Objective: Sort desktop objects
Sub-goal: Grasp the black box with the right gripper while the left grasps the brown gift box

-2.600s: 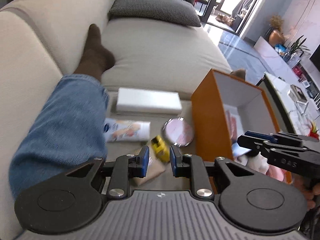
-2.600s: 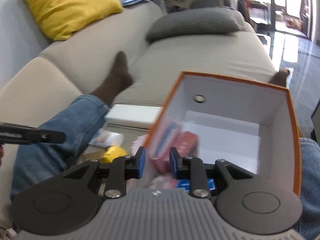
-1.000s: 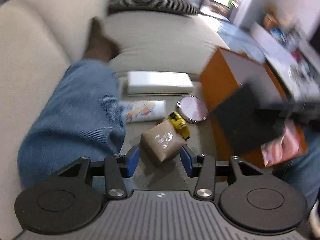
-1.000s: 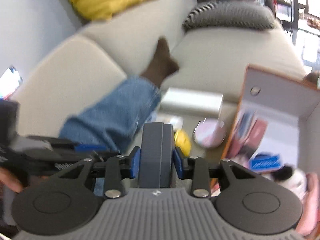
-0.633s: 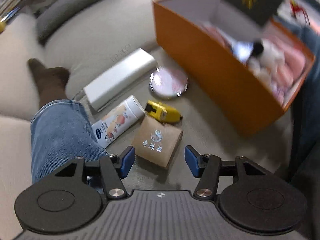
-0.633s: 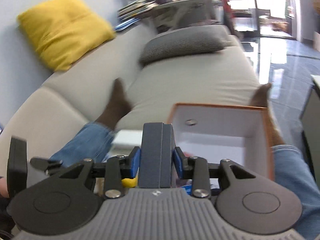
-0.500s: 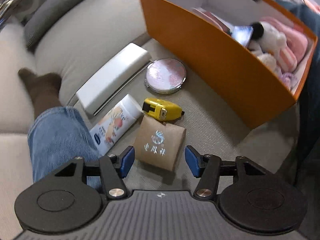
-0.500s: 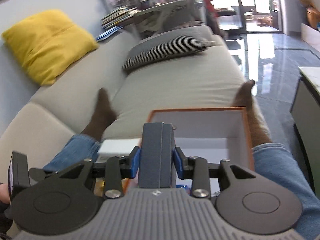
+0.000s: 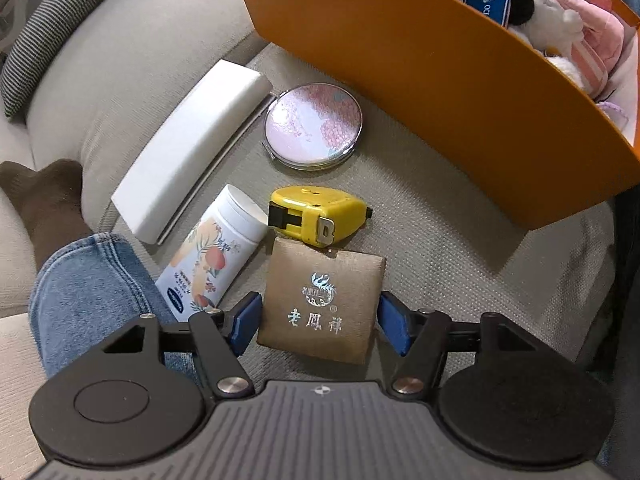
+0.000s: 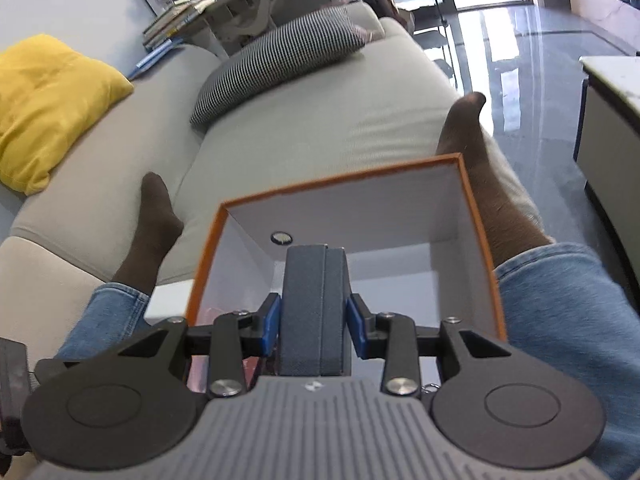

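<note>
Left gripper [image 9: 318, 320] is being held pointing steeply down over the sofa seat [image 9: 440, 232], its jaws spread wide after just opening further; the brown pouch [image 9: 322, 300] is lying flat between the blue pads [image 9: 244, 322], with a gap showing on each side, so it is not being pinched. A yellow tape measure [image 9: 318, 214] is touching the pouch's far edge. Just beside it, a printed white tube [image 9: 212, 260] is lying on its side, with a long white box [image 9: 192, 148] beyond it and a round pink compact mirror [image 9: 313, 125] near the orange box [image 9: 440, 92]. Plush and pink items are being seen inside that box over its wall.

Right gripper [image 10: 313, 318] is being kept clamped on a dark grey case [image 10: 313, 300], which is standing on edge between the pads and is being held above the open orange box [image 10: 476, 240], whose white far end is bare. Legs in jeans [image 10: 568, 320] with dark socks are lying on both sides of the box. A striped cushion [image 10: 280, 56] and a yellow cushion [image 10: 48, 100] are resting further back on the sofa.
</note>
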### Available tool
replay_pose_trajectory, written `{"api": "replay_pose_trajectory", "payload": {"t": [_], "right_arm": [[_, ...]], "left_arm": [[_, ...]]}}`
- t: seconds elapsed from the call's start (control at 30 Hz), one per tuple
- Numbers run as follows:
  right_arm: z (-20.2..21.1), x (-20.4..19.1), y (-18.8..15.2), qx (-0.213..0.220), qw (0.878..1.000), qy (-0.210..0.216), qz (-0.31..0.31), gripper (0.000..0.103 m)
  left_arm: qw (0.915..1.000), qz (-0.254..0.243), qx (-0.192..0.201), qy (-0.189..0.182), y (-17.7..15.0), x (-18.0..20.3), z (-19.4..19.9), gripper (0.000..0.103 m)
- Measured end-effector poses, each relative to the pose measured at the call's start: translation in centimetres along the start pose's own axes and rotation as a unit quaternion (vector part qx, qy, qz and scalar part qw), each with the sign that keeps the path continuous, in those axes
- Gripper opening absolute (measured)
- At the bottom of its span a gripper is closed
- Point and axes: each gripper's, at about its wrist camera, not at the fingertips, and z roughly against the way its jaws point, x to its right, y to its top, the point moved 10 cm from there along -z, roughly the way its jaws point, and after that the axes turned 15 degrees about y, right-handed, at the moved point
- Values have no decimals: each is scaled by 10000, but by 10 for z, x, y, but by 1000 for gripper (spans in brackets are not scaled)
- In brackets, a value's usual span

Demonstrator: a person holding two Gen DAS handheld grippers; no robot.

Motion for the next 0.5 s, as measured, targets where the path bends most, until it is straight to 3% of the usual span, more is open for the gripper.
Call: {"api": "replay_pose_trajectory", "payload": {"t": [0.3,0.5], "right_arm": [[-41,5,-19,-495,9982,159,-293,38],[-53,2,-21,-663,9975,3,-255,38]], "left_arm": [[9997,216,-60,-57,1,-1,-4,74],[9991,428,-55,9,2,-2,-4,75]]}}
